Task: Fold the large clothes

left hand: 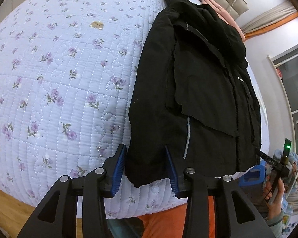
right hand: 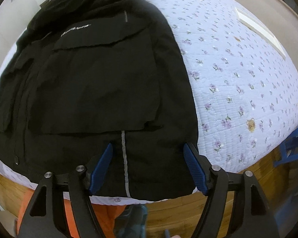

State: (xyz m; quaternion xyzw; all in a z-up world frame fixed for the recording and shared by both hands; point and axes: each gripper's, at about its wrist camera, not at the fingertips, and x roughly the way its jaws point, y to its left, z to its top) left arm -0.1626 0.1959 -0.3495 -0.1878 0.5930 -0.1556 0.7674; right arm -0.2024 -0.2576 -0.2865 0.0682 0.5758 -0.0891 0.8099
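A black jacket (left hand: 198, 89) lies flat on a bed with a light-blue flowered quilt (left hand: 59, 69), its sleeves folded over the front and its hem at the near edge. My left gripper (left hand: 145, 148) hovers over the hem's left corner, jaws apart, with the corner lying between the blue pads (left hand: 119, 166) and no pad pressing it. In the right wrist view the jacket (right hand: 99, 79) fills the left half, with a grey reflective strip (right hand: 125, 158) running to the hem. My right gripper (right hand: 148, 144) stands wide open above that strip, over the quilt (right hand: 238, 79).
A flat white box (right hand: 256, 29) lies far right on the bed. A blue stool (right hand: 294, 144) stands by the wooden bed side (right hand: 238, 182). Pink cloth (left hand: 224, 13) lies beyond the jacket's collar. The person's orange trousers (left hand: 163, 224) are against the near edge.
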